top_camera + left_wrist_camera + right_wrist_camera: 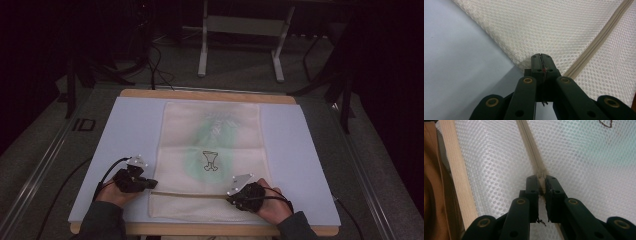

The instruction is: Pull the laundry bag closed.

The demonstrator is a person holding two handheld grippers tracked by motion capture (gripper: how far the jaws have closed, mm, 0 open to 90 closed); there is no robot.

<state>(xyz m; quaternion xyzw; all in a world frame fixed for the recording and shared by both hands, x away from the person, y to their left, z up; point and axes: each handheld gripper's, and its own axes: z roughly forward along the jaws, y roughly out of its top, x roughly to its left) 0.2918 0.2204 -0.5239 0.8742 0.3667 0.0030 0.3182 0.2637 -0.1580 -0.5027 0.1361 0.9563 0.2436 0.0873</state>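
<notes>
A cream-white mesh laundry bag (pixel 212 150), rectangular and made of fine honeycomb netting, lies flat on the pale blue sheet (pixel 130 130) that covers the wooden counter (pixel 200 94). Something green shows faintly through the mesh, and a small black outline drawing (pixel 210 161) is printed near the bag's middle. A beige zipper (pixel 192 194) runs across the bag close to its near edge.

The left tool (pixel 149 183) sits at the bag's left edge, at the end of the zipper line. In the left gripper view its black jaws are pressed together on the edge of the mesh (pixel 529 32), right at the corner where the netting meets the blue sheet (pixel 456 57); the zipper tape (pixel 596 41) runs off just to the right of the jaw tips.

The right tool (pixel 234 195) is farther along the same zipper, well apart from the left one, toward the bag's right side. In the right gripper view its jaws stand narrow, closed on a small beige piece at the zipper (pixel 531 147), which looks like the slider or its pull. The zipper tape leads straight away from the jaw tips, mesh lies on both sides, and the light wooden counter edge (pixel 457 172) passes to the left of the tool.

Each tool is held in a hand (pixel 112 192), and black cables (pixel 107 172) trail from them across the sheet.
</notes>
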